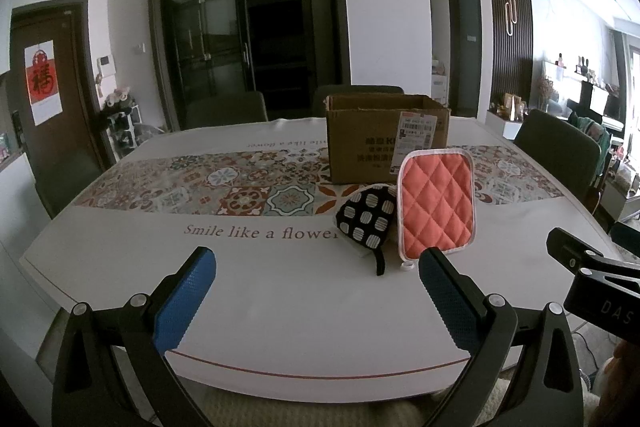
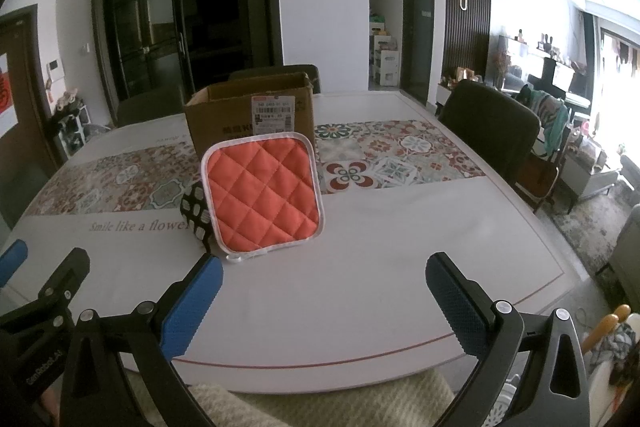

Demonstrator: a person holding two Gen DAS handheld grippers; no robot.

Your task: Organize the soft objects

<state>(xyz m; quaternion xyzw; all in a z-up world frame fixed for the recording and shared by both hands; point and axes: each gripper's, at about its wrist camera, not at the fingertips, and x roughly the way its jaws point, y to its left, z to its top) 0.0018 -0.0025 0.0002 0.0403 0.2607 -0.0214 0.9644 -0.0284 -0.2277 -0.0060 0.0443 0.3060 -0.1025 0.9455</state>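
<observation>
Both grippers, left gripper [image 1: 316, 291] and right gripper [image 2: 324, 293], gape empty at frame bottom; orange pot holder [image 2: 262, 197] leans mid-frame against the cardboard box [image 2: 248, 115].

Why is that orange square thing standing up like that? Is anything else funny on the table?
The orange pot holder stands tilted on its edge instead of lying flat, propped in front of the cardboard box. The black dotted pot holder is also tipped up beside it, partly hidden behind it in the right wrist view. Nothing looks spilled or broken.
</observation>
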